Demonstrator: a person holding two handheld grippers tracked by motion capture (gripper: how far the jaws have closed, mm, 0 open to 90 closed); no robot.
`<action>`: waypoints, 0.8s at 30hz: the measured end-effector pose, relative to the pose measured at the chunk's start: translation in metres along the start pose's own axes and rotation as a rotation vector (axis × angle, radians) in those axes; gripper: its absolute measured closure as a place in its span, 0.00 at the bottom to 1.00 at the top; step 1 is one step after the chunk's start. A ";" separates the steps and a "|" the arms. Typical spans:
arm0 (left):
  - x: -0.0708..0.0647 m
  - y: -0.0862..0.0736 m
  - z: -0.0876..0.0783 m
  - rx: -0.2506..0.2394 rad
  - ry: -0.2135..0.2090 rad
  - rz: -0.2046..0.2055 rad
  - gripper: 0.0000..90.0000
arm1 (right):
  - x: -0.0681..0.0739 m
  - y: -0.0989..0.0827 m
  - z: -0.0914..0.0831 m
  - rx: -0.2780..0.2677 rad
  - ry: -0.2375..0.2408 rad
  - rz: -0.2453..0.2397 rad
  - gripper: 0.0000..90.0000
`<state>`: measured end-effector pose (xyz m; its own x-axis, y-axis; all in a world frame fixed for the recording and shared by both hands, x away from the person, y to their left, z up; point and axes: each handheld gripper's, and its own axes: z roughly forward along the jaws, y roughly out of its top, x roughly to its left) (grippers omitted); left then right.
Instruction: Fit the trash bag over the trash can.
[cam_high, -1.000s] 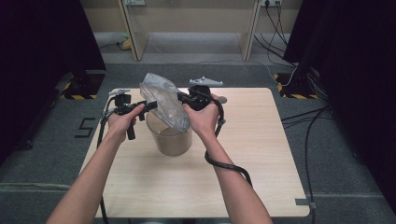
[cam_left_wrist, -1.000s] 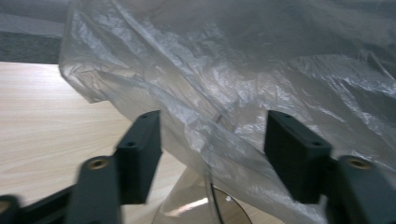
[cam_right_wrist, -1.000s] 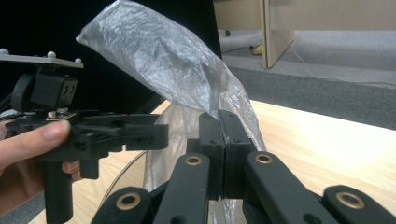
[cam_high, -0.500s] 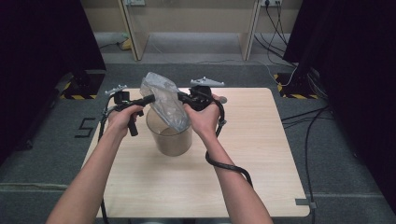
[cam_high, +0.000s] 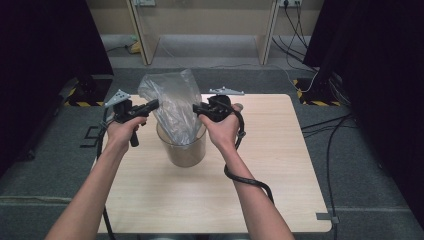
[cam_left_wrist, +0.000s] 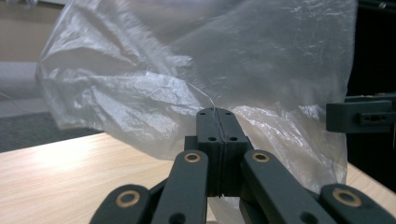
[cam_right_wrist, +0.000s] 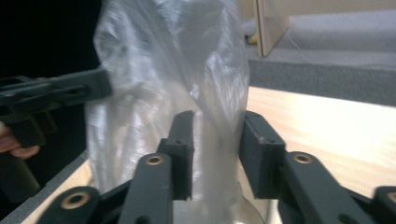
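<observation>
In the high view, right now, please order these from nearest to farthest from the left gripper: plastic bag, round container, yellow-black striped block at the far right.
1. Plastic bag: pinched by the left gripper.
2. Round container: just right, nearer the person.
3. Yellow-black striped block: beyond the table's far right corner.

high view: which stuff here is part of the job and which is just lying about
In the job:
- plastic bag
- clear container it stands in
- left gripper, shut on the bag
- right gripper, open around the bag

Lying about:
- cables on the floor
- wooden frame behind the table
</observation>
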<state>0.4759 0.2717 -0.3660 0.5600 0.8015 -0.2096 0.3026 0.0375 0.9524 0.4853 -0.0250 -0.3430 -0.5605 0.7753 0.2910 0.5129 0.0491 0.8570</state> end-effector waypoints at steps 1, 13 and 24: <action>0.000 -0.001 0.000 0.004 0.004 0.011 0.99 | -0.003 -0.001 -0.001 0.004 -0.007 0.002 0.69; -0.006 -0.004 -0.006 0.049 0.003 0.109 0.99 | -0.013 0.004 -0.013 0.007 -0.063 0.012 0.52; -0.010 -0.001 -0.012 0.042 0.084 0.080 0.47 | -0.013 0.008 -0.018 -0.032 -0.080 -0.010 0.51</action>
<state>0.4611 0.2710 -0.3625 0.5178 0.8481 -0.1120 0.2924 -0.0524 0.9549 0.4849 -0.0464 -0.3321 -0.5109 0.8230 0.2484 0.4857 0.0380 0.8733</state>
